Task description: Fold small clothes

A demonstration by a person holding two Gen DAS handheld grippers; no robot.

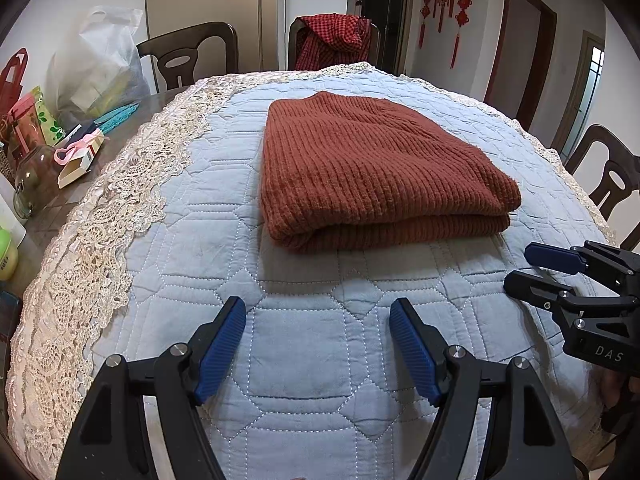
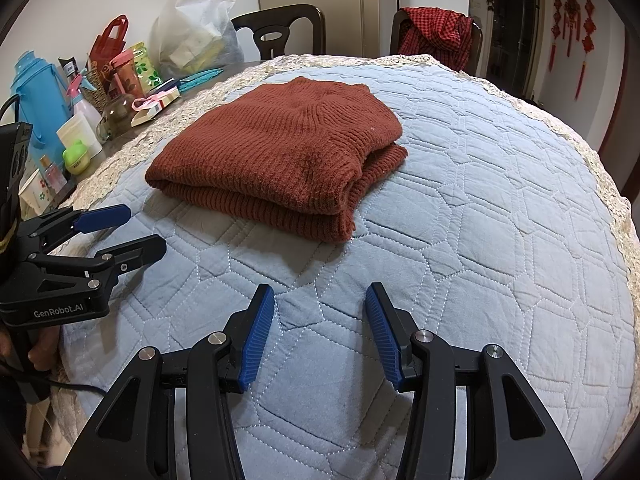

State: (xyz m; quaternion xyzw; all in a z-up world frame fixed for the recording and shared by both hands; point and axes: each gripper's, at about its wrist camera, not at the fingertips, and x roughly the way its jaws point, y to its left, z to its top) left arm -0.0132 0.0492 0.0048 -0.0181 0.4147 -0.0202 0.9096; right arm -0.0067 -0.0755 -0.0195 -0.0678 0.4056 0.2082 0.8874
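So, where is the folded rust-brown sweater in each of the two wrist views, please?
Left wrist view: the sweater lies in the centre, slightly right, on the blue quilted cover, beyond the open left gripper.
Right wrist view: the sweater lies left of centre, beyond the open right gripper.
Shared landmark: the red checked cloth hanging over a chair behind the table.

A: How is the left gripper [image 1: 318, 312] held?
B: It is held low and level, fingers spread wide, nothing gripped.
A: And the right gripper [image 2: 320, 300]?
B: It is likewise held parted and empty, positioned just beside the left.
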